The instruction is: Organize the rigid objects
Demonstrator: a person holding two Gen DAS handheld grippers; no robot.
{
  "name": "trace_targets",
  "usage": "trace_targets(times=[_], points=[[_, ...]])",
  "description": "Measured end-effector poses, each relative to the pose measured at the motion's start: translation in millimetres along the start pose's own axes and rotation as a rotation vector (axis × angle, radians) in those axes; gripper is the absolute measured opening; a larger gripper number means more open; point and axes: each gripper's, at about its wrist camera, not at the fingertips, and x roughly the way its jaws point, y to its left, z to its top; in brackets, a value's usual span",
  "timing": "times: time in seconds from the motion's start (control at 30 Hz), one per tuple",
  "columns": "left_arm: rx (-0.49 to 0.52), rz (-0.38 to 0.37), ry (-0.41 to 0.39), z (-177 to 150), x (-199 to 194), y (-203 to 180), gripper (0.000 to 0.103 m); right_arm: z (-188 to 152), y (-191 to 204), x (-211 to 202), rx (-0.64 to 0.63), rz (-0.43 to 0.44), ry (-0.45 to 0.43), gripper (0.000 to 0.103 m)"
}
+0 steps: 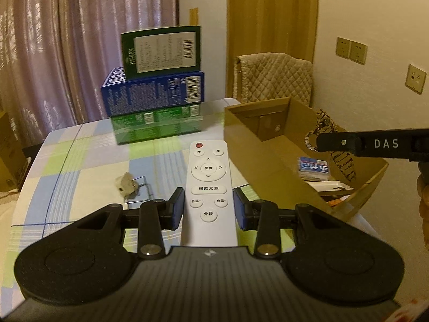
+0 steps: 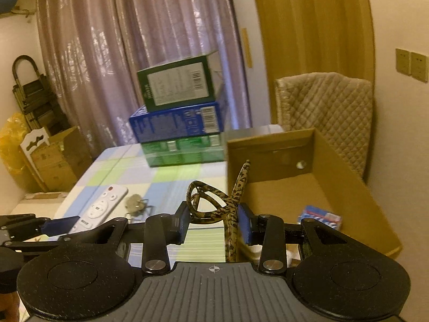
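My left gripper (image 1: pixel 209 206) is shut on a white remote control (image 1: pixel 208 177), which points forward above the checked tablecloth (image 1: pixel 88 166). The right wrist view shows that remote (image 2: pixel 103 206) and the left gripper (image 2: pixel 61 225) at the lower left. My right gripper (image 2: pixel 214 217) is shut on a leopard-patterned hair claw clip (image 2: pixel 211 201), close to the near left corner of an open cardboard box (image 2: pixel 348 187). From the left wrist, the right gripper (image 1: pixel 321 142) and the clip (image 1: pixel 340 158) hang over that box (image 1: pixel 257 106).
A stack of three cartons (image 1: pixel 155 94) stands at the table's far side. A small binder clip with a pale lump (image 1: pixel 128 185) lies on the cloth. In the box lie a blue card pack (image 1: pixel 313 167) and a white item (image 1: pixel 329 185). A quilted chair (image 1: pixel 273 77) stands behind it.
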Motion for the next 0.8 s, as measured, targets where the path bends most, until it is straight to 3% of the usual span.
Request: trace_targets(times=[0.4, 0.8], points=[[0.088, -0.098, -0.001, 24, 22, -59, 0.033, 0, -69, -19, 0.028, -0.091, 0.011, 0.035], [0.107, -0.218, 0.034, 47, 75, -117, 0.033, -10, -127, -14, 0.101, -0.14, 0.057, 0.035]])
